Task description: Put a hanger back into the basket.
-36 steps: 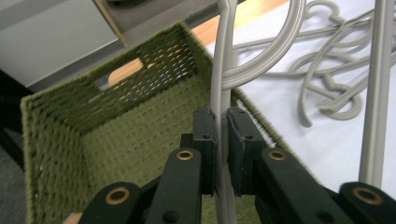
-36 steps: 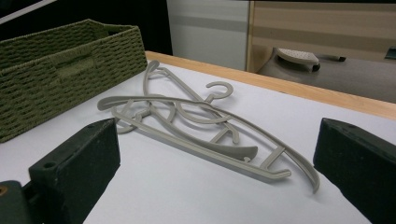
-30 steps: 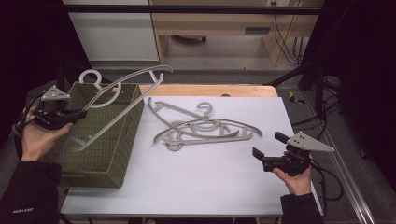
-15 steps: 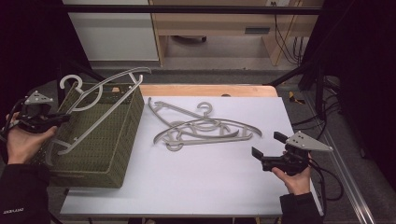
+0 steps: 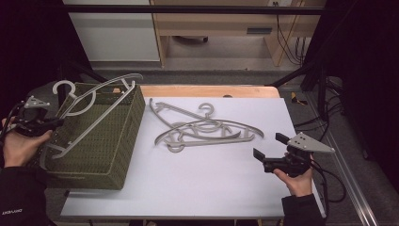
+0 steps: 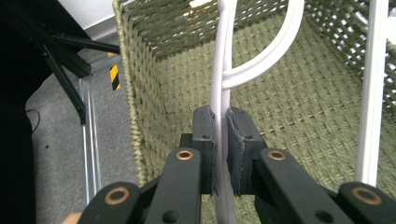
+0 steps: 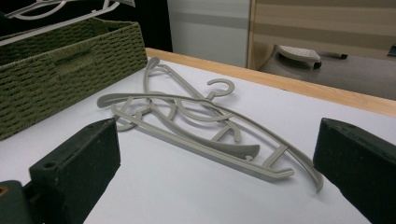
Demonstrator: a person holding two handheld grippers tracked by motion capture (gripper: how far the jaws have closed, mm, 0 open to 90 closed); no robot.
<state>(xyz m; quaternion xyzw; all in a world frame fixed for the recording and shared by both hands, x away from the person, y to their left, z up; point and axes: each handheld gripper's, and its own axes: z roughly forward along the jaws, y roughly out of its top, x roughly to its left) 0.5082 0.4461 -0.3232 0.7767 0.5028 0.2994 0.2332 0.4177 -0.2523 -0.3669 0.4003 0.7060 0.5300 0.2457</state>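
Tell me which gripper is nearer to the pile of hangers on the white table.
Right. The right gripper sits open on the table just beside the pile of hangers; the left gripper is past the green basket, clamped on another hanger.

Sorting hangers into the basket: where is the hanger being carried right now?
In the high view the held hanger lies tilted over the green basket at the table's left, pinched by the left claw.

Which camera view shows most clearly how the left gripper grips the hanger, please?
The left gripper view: both fingers clamp the hanger above the basket. The high view shows the left gripper small; the right gripper view catches the hanger's upper edge.
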